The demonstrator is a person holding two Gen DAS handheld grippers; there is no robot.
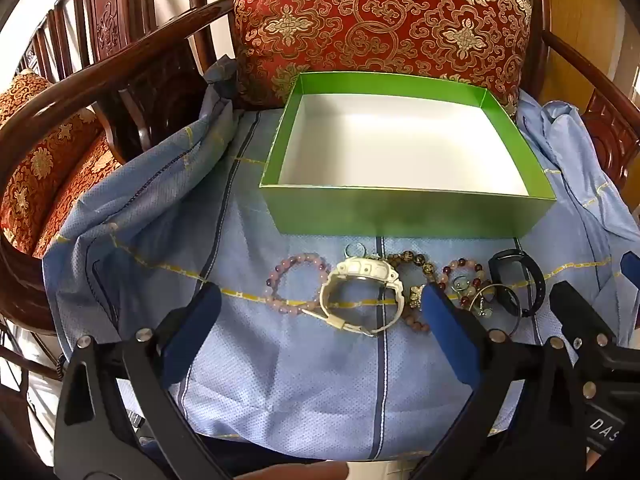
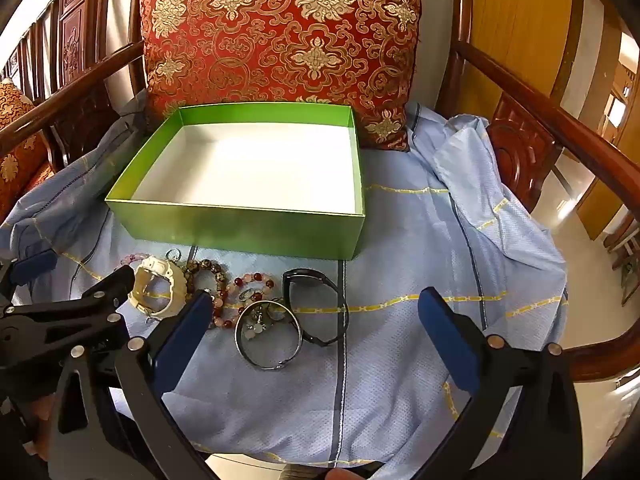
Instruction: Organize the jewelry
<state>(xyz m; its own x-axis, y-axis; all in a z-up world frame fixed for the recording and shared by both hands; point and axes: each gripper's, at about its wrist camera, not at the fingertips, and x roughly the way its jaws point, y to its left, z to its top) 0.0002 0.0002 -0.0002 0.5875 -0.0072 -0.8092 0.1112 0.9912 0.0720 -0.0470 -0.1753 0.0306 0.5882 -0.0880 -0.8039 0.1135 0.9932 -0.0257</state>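
The left gripper [image 1: 320, 312] was held low, pointing forward and a bit down. Its two black arms spread wide apart, so the jaws stood wide open. Each arm ended in a blue pad, and nothing sat between the pads [image 1: 450, 338]. A bit of a person's finger showed at the very bottom, under the gripper.

The right gripper [image 2: 316, 314] was held just beside the left one, on its right. It pointed the same way. Its jaws stood wide open too, with nothing between its blue pads [image 2: 450, 340]. The two grippers were close, side by side, but not touching.
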